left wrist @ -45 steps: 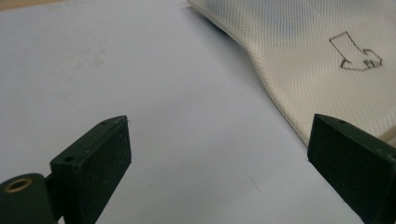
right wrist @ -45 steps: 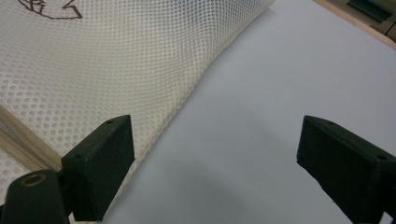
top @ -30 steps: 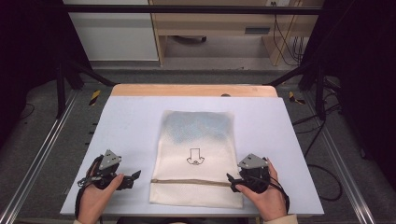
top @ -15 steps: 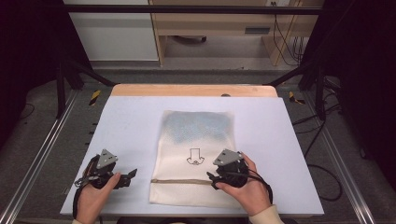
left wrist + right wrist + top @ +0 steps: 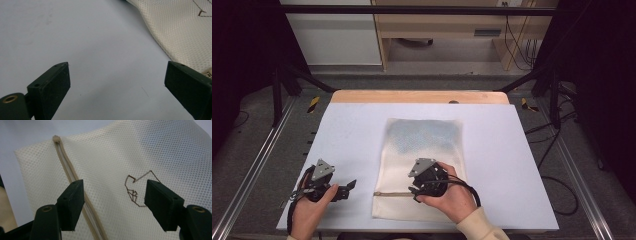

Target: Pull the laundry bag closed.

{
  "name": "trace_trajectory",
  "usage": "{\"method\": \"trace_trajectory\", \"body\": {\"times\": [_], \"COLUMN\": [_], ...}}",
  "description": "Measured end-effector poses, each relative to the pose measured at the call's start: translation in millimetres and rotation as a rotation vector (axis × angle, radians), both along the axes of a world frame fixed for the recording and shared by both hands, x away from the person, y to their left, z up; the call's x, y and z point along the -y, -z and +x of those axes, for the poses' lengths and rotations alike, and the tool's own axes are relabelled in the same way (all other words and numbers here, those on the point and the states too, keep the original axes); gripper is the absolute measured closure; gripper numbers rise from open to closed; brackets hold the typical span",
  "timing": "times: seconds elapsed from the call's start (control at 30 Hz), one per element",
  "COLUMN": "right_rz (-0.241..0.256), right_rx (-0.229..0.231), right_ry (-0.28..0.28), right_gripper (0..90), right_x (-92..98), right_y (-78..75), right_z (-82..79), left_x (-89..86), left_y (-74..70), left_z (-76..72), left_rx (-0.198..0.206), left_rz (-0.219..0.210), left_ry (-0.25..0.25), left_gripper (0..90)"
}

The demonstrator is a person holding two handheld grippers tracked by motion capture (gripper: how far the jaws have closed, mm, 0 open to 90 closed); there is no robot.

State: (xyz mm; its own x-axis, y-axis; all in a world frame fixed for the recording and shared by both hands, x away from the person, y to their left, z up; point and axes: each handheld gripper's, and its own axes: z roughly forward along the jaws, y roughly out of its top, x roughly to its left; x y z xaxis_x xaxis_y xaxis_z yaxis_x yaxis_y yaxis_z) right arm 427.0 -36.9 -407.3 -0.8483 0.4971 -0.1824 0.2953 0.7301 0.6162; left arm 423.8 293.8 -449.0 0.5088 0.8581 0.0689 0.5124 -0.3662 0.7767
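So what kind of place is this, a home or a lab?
Most likely a lab recording rig: a white-topped table framed by black metal struts, loose cables on the grey floor, handheld grippers over a cream mesh bag.

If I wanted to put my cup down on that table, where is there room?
Bare patches lie right of the cream mesh zip bag, toward the pale blue table edge, and left of it, beyond the left gripper. The near middle is crowded: the right gripper hovers over the bag.

Arrow outline on mesh bag (image 5: 150, 152)
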Motion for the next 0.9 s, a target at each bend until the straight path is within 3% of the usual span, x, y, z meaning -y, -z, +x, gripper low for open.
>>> {"method": "trace_trajectory", "body": {"times": [0.17,0.23,0.27,0.4,0.63,0.7,0.9], "right_rz": [0.002,-0.001,0.001,0.004,-0.009,-0.008,-0.020], "right_rx": [-0.037,-0.040,-0.042,-0.049,-0.096,-0.107,-0.116], "right_ry": [-0.085,-0.092,-0.115,-0.132,-0.172,-0.193,-0.225], "right_gripper": [46.3,47.3,51.2,55.9,63.7,64.8,68.5], "right_x": [-29.1,-33.9,-44.1,-55.2,-76.6,-81.9,-91.5], "right_y": [-3.1,-2.9,-2.8,-3.0,1.2,2.9,9.1], "right_z": [4.2,5.0,6.3,7.2,13.1,13.9,15.6], "left_x": [-9.6,-12.6,-16.8,-21.8,-23.3,-22.5,-24.5], "left_y": [-3.2,-4.7,-5.2,-4.9,-6.0,-4.1,-3.8], "left_z": [0.1,-0.2,-0.4,0.1,0.9,2.3,6.2], "left_rx": [0.012,0.025,0.034,0.045,0.042,0.037,0.034], "left_rz": [-0.014,-0.010,-0.029,-0.051,-0.055,-0.054,-0.044], "left_ry": [-0.035,-0.049,-0.064,-0.083,-0.073,-0.050,-0.050], "left_gripper": [5.9,5.5,4.7,4.7,4.8,5.0,5.4]}}
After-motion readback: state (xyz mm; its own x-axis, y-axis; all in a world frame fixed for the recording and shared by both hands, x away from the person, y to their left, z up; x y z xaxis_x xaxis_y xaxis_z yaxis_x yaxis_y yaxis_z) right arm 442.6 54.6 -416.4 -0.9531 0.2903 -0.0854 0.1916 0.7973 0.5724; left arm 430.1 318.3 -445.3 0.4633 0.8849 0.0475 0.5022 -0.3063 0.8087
